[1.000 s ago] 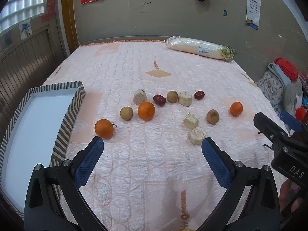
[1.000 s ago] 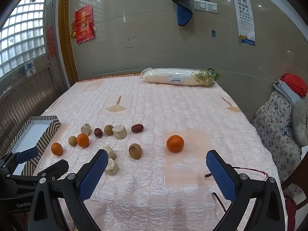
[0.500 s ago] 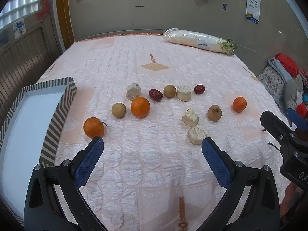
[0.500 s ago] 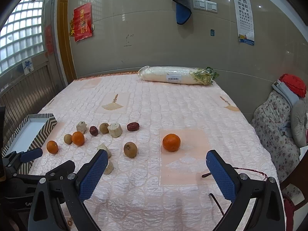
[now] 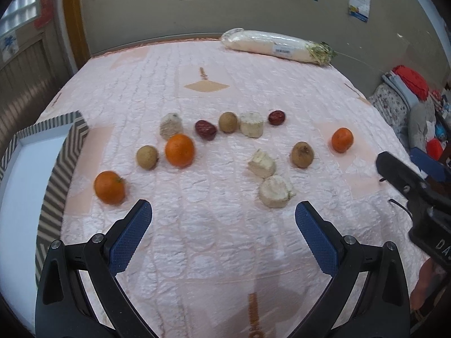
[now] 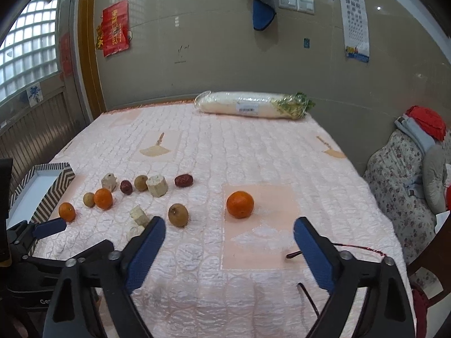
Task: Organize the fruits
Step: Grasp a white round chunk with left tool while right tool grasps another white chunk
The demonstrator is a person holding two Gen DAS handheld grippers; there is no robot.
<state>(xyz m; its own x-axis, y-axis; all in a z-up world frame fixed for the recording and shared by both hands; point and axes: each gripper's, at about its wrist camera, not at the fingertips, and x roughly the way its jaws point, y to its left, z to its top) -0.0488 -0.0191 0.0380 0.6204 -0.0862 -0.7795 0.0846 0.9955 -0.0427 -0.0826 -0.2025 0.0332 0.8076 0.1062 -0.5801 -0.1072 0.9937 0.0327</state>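
Fruits lie scattered on a pink quilted table. In the left wrist view: three oranges (image 5: 109,187) (image 5: 179,150) (image 5: 342,140), brown round fruits (image 5: 146,157) (image 5: 228,122) (image 5: 302,154), two red dates (image 5: 206,129) (image 5: 276,117) and several pale chunks (image 5: 275,187). A striped box (image 5: 60,152) with a white inside stands at the left. My left gripper (image 5: 222,225) is open and empty, just short of the fruits. My right gripper (image 6: 228,235) is open and empty, just short of an orange (image 6: 240,204).
A wrapped white radish (image 5: 274,46) (image 6: 253,108) lies at the table's far edge by the wall. A chair with floral cloth and red fabric (image 6: 408,169) stands at the right. A thin red cable (image 6: 358,249) lies near the right edge.
Both grippers have moved forward over the table toward the fruits, which now look larger. Both stay open. No fruit has moved.
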